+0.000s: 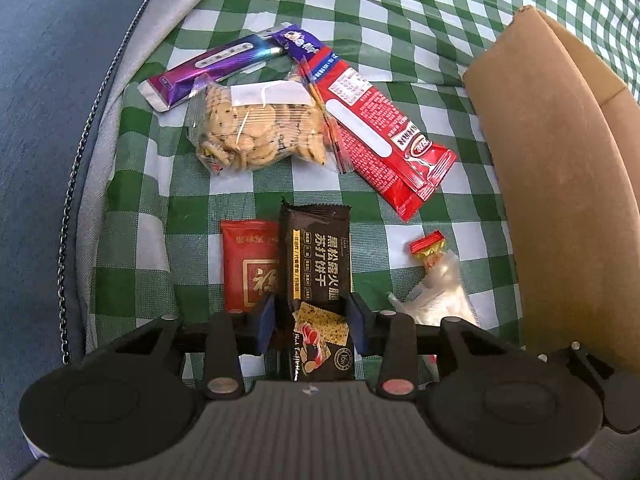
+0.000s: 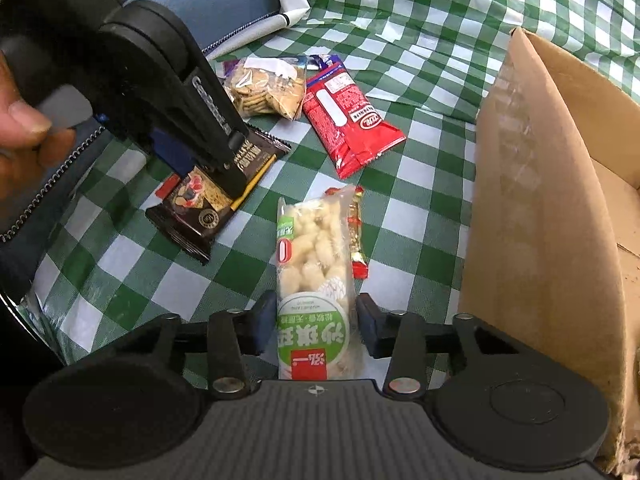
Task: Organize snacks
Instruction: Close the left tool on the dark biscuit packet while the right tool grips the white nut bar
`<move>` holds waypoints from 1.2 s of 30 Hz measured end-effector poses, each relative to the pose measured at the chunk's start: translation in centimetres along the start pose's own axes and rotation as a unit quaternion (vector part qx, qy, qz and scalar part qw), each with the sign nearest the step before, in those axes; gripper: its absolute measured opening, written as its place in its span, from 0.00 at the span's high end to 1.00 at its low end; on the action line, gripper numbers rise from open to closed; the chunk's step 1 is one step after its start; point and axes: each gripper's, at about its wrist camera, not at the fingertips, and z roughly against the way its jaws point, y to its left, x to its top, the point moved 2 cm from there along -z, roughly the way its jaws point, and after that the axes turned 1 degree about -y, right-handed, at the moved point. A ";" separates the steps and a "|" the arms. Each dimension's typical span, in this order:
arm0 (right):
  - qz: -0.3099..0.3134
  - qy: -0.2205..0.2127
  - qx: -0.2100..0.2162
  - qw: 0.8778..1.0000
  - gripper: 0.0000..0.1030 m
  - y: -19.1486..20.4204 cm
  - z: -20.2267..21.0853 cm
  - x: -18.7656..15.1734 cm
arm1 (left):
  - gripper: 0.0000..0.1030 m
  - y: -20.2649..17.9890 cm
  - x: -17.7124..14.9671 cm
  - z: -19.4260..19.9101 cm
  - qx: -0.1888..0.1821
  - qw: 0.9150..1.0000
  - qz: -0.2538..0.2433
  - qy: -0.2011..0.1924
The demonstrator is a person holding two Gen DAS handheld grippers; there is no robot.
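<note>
A black cracker packet [image 1: 316, 256] lies on the green checked cloth [image 1: 132, 216], partly over a red square packet [image 1: 248, 264]. My left gripper [image 1: 312, 320] points steeply down with its blue pads against the packet's two long edges, shut on it. The right wrist view shows that same left gripper [image 2: 204, 176] over the black packet [image 2: 192, 212]. A clear pack of white puffed snacks with a green label [image 2: 312, 256] lies between the pads of my right gripper [image 2: 316, 320], which is shut on its near end.
An open cardboard box [image 2: 532, 200] stands at the right. A clear bag of biscuits [image 1: 256, 128], a long red packet [image 1: 380, 128], a purple bar [image 1: 208, 76] and a small red-gold candy [image 2: 356, 232] lie on the cloth. A blue cushion [image 1: 40, 120] borders the left. A hand [image 2: 20, 120] holds the left gripper.
</note>
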 end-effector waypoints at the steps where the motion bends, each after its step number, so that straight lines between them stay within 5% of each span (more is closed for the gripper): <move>1: 0.001 -0.001 0.001 1.000 0.52 0.0 -0.1 0.0 | 0.51 -0.1 0.0 0.0 0.001 1.000 -0.001 0.000; 4: 0.005 0.000 -0.001 1.000 0.50 0.2 -0.3 0.1 | 0.41 -0.4 0.1 -0.1 0.011 1.000 -0.008 -0.002; 12: 0.002 -0.001 -0.008 1.000 0.49 0.1 -0.4 0.3 | 0.40 -1.7 0.4 -0.1 0.012 0.999 -0.035 -0.014; 20: 0.008 0.009 -0.014 1.000 0.50 0.1 -0.9 0.2 | 0.42 -3.8 -0.2 -1.2 0.051 0.993 -0.103 -0.007; 23: 0.009 0.010 -0.012 1.000 0.52 0.0 -0.9 0.1 | 0.52 -4.1 -0.3 -1.3 0.064 0.991 -0.120 -0.011; 27: 0.014 0.007 -0.013 1.000 0.62 0.0 -0.8 0.1 | 0.59 -4.0 -0.3 -1.0 0.052 0.992 -0.116 -0.012; 36: 0.028 -0.021 -0.030 0.999 0.63 0.0 1.0 0.2 | 0.59 -3.2 -0.2 1.2 0.017 0.995 -0.084 -0.046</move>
